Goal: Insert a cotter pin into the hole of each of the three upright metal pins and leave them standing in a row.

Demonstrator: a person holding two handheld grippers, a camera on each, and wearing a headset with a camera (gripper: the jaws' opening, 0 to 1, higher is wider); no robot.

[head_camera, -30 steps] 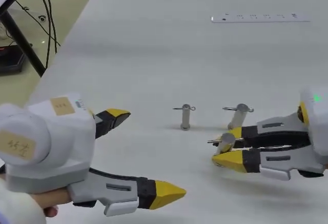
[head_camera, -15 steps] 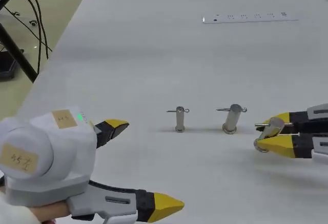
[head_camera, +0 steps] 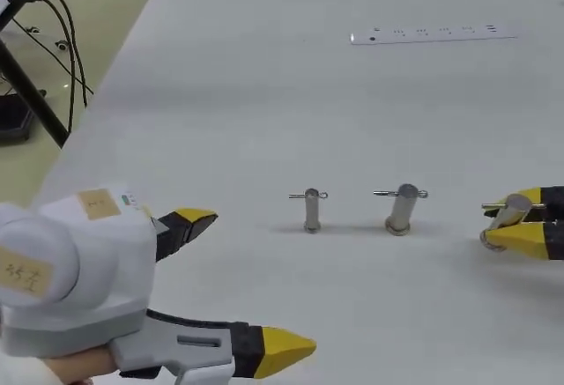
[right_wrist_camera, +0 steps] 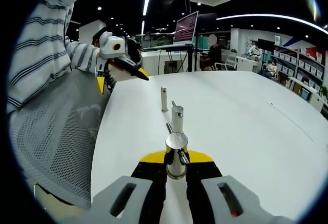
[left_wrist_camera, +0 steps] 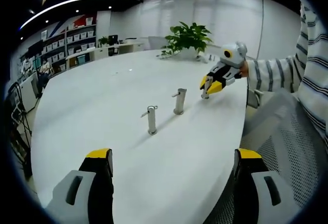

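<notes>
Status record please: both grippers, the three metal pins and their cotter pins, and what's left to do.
left gripper: open, holding nothing
right gripper: shut on third pin, right of the row
first pin: upright on table, cotter pin through top
second pin: upright, cotter pin through top
third pin: tilted between the jaws, cotter pin in
remaining: stand third pin in line

White table [head_camera: 264,94], pwr strip [head_camera: 434,33] far side, blk stand [head_camera: 33,96] left, plant [left_wrist_camera: 187,35] bkgd, mesh chair [right_wrist_camera: 56,131]
</notes>
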